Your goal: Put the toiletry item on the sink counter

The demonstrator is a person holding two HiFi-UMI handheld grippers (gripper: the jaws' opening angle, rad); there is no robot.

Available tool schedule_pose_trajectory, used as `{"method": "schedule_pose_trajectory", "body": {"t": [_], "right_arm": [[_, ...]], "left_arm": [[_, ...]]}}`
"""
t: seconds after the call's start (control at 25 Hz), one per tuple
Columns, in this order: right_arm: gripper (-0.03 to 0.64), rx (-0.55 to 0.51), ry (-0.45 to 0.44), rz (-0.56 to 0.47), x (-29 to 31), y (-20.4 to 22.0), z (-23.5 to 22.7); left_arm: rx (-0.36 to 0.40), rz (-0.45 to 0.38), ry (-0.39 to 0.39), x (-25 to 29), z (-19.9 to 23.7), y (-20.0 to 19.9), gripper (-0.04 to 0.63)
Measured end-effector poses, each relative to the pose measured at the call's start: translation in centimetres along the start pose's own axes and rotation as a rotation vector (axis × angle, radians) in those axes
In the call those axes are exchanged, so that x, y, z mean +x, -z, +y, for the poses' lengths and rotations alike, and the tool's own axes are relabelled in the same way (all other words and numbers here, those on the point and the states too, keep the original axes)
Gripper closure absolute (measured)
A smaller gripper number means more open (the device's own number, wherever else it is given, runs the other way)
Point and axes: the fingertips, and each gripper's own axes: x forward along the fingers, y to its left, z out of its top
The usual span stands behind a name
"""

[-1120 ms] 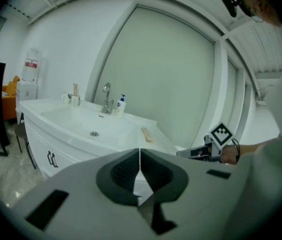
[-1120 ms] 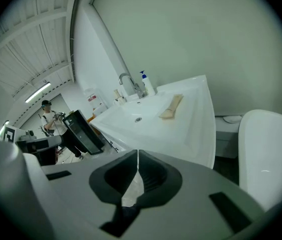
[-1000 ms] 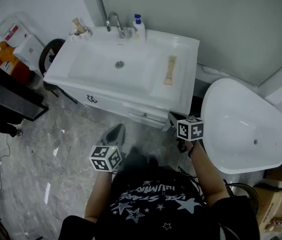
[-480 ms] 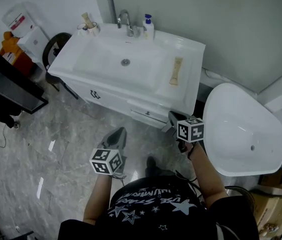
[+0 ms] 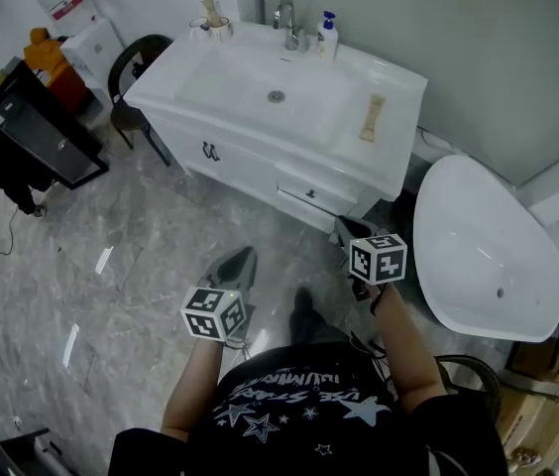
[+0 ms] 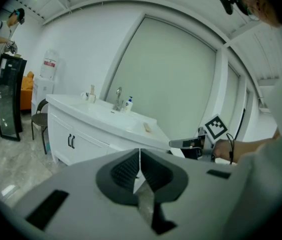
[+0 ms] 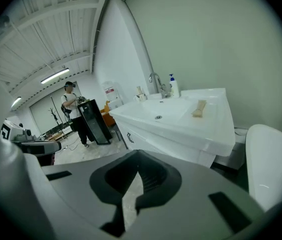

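A tan toiletry tube [image 5: 371, 119] lies flat on the right side of the white sink counter [image 5: 398, 157], beside the basin. It also shows in the right gripper view [image 7: 199, 108] and small in the left gripper view [image 6: 147, 128]. My left gripper [image 5: 240, 261] hangs over the marble floor, well short of the cabinet, jaws shut with nothing between them [image 6: 139, 156]. My right gripper [image 5: 344, 231] is near the cabinet's front right corner, also shut and empty [image 7: 138, 169]. Neither gripper touches the tube.
A faucet [image 5: 286, 15], a blue-capped pump bottle [image 5: 328, 35] and a cup of brushes [image 5: 211, 20] stand at the counter's back. A white tub [image 5: 488, 256] sits to the right. A black chair [image 5: 136, 67] and black cabinet [image 5: 42, 127] stand left. A person [image 7: 71, 104] stands far off.
The sink counter has drifted farther away and to the right in the head view as I backed off. Both grippers stay shut and low; the tube has not moved.
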Motion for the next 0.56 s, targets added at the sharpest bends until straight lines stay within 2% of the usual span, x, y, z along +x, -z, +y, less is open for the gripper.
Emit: {"method": "schedule_pose_trajectory", "body": {"t": [0.56], "right_arm": [[0.603, -0.023, -0.019, 0.011, -6.8, 8.2, 8.3]], "left_arm": [[-0.013, -0.008, -0.02, -11.7, -2.8, 6.2, 0.574]]}}
